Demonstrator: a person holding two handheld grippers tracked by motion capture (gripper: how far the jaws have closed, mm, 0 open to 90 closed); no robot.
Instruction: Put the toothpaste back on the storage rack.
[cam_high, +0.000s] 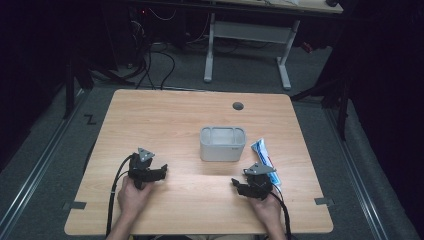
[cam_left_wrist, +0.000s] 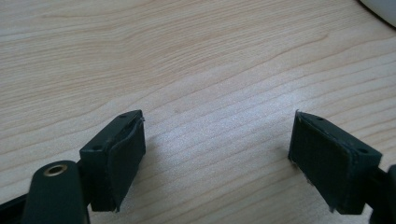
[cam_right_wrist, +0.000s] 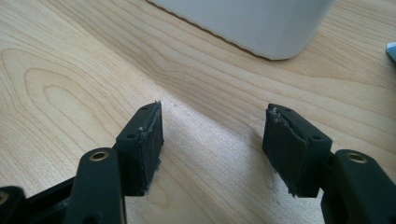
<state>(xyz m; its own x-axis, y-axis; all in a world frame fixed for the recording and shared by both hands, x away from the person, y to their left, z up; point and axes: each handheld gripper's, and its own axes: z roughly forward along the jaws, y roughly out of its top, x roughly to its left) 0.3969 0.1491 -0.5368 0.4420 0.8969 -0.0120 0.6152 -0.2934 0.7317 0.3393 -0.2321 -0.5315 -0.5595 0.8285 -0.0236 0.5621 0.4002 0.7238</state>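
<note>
A grey-white rectangular bin (cam_high: 223, 143) stands at the middle of the wooden table (cam_high: 165, 115); its lower wall fills the top of the right gripper view (cam_right_wrist: 247, 23). A blue and white tube (cam_high: 263, 152) lies flat just right of the bin, partly behind my right gripper. My left gripper (cam_high: 161, 173) rests low over the table near the front left, open, with bare wood between its pads (cam_left_wrist: 123, 154). My right gripper (cam_high: 236, 184) sits at the front right, open and holding nothing, pointing toward the bin.
A round grey cable hole (cam_high: 238, 106) sits near the table's far edge. Beyond the table stand a white desk frame (cam_high: 250, 35) and cables on a dark floor. A corner of the bin (cam_left_wrist: 380, 7) shows at the left gripper view's top right.
</note>
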